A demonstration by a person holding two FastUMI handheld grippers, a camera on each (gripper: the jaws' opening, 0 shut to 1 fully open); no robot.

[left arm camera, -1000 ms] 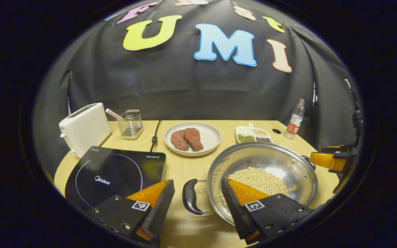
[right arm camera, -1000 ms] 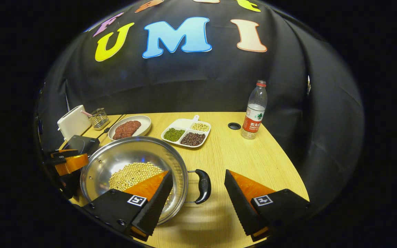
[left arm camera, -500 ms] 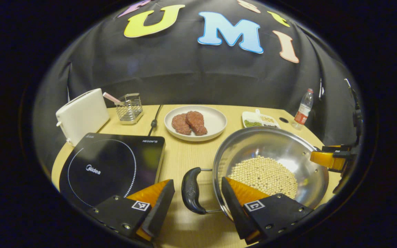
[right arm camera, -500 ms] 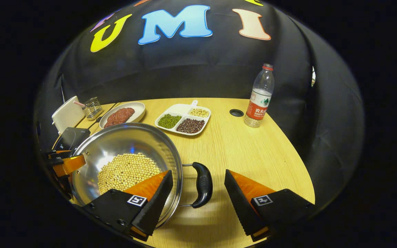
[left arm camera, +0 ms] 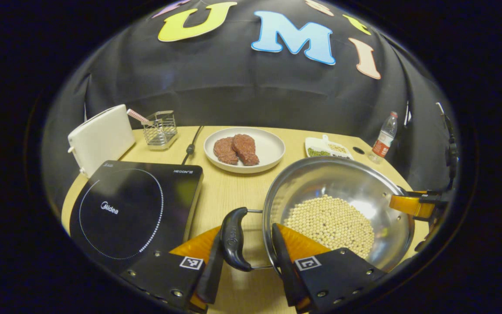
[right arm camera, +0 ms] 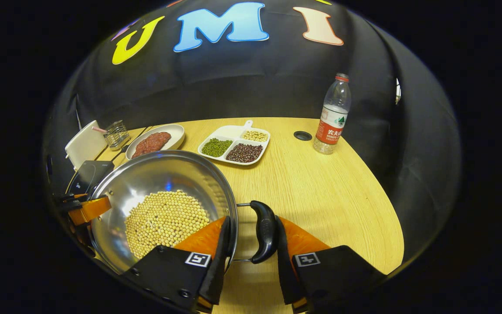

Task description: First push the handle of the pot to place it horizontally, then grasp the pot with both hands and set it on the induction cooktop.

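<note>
The left claw is clenched around the pot's left handle, and the right claw brackets the rim and right handle. The pot, holding beans, sits near the desk's front edge, beside the cooktop.

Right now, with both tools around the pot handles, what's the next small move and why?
Probably lift the pot straight up and level. The left tool and right tool each bracket a black handle, and loose soybeans would shift if it tilts toward the induction cooktop.
</note>
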